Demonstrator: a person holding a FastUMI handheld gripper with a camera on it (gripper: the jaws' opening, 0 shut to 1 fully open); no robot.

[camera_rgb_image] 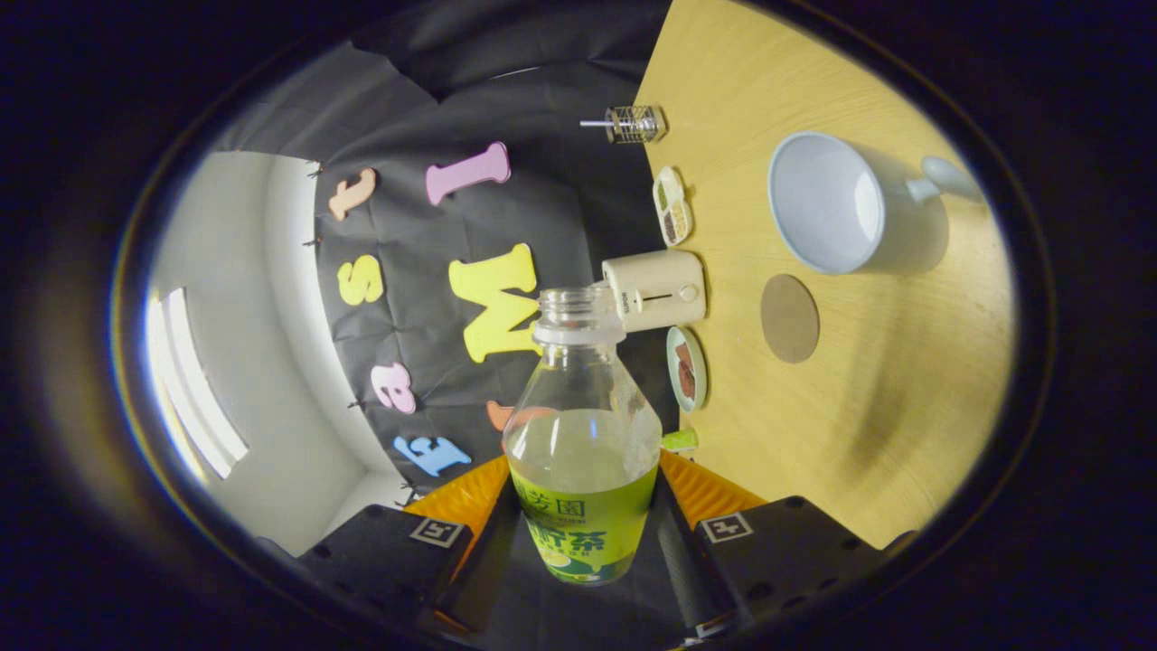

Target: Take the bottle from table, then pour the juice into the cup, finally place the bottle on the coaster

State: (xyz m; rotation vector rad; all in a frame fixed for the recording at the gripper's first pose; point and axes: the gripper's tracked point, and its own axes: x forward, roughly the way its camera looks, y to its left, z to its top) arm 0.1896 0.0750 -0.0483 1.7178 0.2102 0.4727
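The gripper is clamped on the juice bottle, both fingers pressing its labelled lower body, so the bottle sits between them with its open, capless neck pointing forward. The view is rolled, so the wooden table rises like a wall off to the right, which suggests the bottle is already being tipped. The white cup lies ahead and well to the right of the fingers, its mouth wide and empty, and the round coaster lies nearer, between cup and fingers.

To pour well, I judge the neck should be carried over the cup's mouth before tilting further, then rolled slowly so the liquid does not surge.

The bottle is clear thin plastic with a threaded neck, rounded shoulders and a glossy green label; pale yellow-green juice fills about its lower half. The cup looks like smooth glazed ceramic with a handle; the coaster is flat, matt brown.
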